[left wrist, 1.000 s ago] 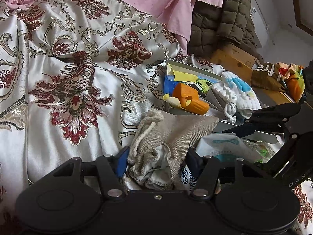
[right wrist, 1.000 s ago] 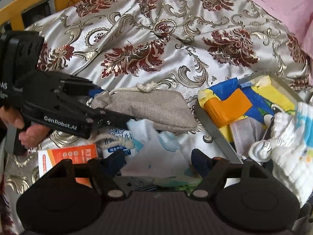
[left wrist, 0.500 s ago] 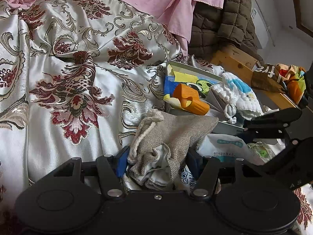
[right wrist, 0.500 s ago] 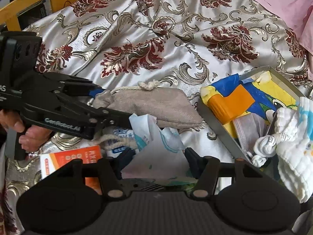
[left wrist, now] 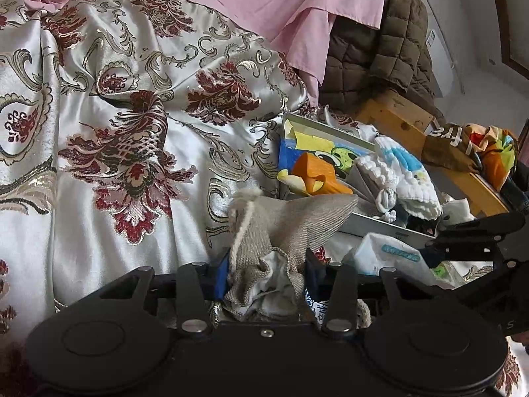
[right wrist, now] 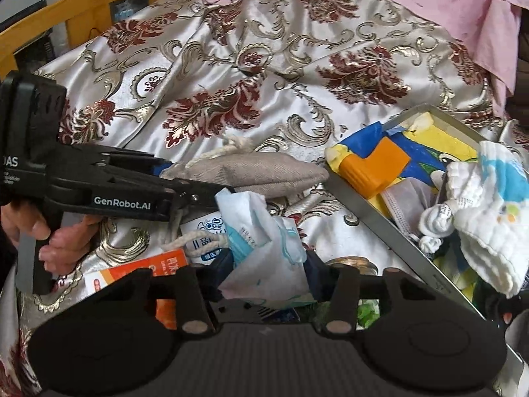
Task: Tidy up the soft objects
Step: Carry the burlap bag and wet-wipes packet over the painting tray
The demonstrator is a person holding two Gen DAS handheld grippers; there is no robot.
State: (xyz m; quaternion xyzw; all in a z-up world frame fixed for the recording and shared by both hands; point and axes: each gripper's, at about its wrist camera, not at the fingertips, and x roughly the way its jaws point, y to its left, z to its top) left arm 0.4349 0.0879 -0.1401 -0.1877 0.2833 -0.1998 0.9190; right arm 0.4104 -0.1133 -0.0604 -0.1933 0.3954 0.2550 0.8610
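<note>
The grey linen drawstring pouch (left wrist: 284, 231) lies on the flowered satin bedcover (left wrist: 109, 152), and its open mouth is bunched between the jaws of the left gripper (left wrist: 266, 274); these jaws have just been closing and now they pinch the cloth from both sides; the long axis of the pouch runs away from the left gripper toward the grey tray (right wrist: 370, 205), so the closed bottom points at the tray and the mouth faces back to the hand; just beside it, on the tray side, the white and blue tissue pack (right wrist: 264, 248) stands crumpled between the jaws of the right gripper (right wrist: 264, 274), which have also just been closing and press on it; in the right wrist view the pack is a little in front of and below the pouch, near the mouth but not inside it; I judge that the next move depends on this: the pack must travel toward the mouth that the left gripper holds, and the mouth looks squeezed rather than open, so it may need to be spread first; a cord (right wrist: 195, 241) of the pouch lies over an orange box (right wrist: 132, 271) under the left gripper; the tray already holds a bright printed cloth (right wrist: 426, 145) and a white knitted piece (right wrist: 489, 228).
</note>
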